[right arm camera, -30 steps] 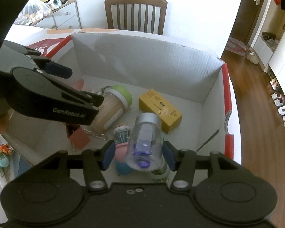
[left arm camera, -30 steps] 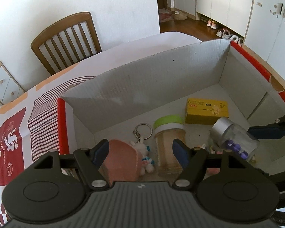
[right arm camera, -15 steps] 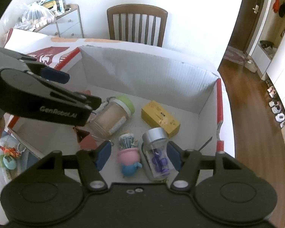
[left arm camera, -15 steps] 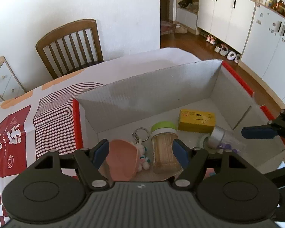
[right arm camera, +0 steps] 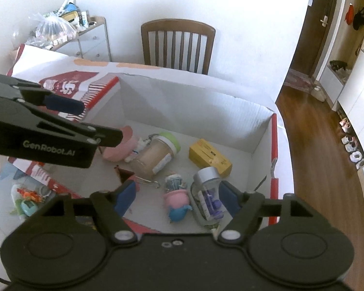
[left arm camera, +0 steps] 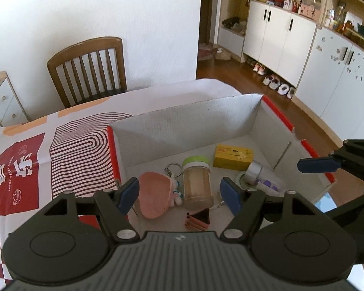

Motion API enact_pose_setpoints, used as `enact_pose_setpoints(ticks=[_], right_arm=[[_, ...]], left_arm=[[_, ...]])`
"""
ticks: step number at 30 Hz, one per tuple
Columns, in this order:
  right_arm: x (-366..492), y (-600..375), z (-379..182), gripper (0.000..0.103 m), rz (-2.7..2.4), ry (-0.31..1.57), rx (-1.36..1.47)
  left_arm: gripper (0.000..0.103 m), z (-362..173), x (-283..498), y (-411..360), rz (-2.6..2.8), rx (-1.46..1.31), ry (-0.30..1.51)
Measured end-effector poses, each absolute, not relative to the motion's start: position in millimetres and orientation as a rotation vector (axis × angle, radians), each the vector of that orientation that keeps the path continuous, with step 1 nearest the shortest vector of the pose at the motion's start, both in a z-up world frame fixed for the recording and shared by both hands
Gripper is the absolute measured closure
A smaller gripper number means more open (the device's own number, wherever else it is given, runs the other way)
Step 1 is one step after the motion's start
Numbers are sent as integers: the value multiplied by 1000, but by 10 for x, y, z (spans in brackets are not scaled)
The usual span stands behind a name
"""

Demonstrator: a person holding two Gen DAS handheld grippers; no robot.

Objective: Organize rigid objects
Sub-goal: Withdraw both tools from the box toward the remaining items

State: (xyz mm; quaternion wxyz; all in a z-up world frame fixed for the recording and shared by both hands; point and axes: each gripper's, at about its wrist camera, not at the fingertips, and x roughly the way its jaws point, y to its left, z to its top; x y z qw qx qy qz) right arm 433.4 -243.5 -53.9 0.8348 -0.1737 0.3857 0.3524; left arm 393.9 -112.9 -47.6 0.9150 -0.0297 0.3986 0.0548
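A white cardboard box point(left arm camera: 186, 114) with red rims stands on the table. In it lie a pink bowl point(left arm camera: 155, 197), a toy keychain point(left arm camera: 173, 169), a green-lidded jar point(left arm camera: 196, 181), a yellow carton point(left arm camera: 233, 157) and a clear silver-lidded jar point(left arm camera: 259, 174) holding purple pieces. My left gripper point(left arm camera: 179, 195) hovers open and empty above the box's near side. My right gripper point(right arm camera: 177, 196) hangs over the silver-lidded jar point(right arm camera: 208, 194) and a pink-and-blue toy point(right arm camera: 178, 201). Its jaws are opening and touch neither. The left gripper point(right arm camera: 89, 121) reaches in from the left.
A wooden chair point(left arm camera: 87, 70) stands behind the table, which has a red-and-white cloth point(left arm camera: 36, 165). Small toys point(right arm camera: 29, 198) lie outside the box at the lower left. A drawer unit point(right arm camera: 89, 38) with bags is at the back left. White cabinets point(left arm camera: 279, 48) line the right.
The right gripper has let go of the silver-lidded jar, which now lies on the box floor. Both grippers have risen and drawn back from the box.
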Motion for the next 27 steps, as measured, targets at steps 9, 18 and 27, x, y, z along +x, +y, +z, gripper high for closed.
enact_pose_setpoints(ticks=[9, 18, 27], right_arm=[[4038, -2447, -333, 16, 763, 770, -331], [3683, -2441, -203, 5, 769, 686, -279], [3422, -2327, -288, 1, 774, 707, -261]], left_arm=[[22, -310, 3485, -1014, 87, -101, 762], [17, -223, 2979, -741, 80, -164, 714], [0, -244, 2490, -456, 73, -202, 646]])
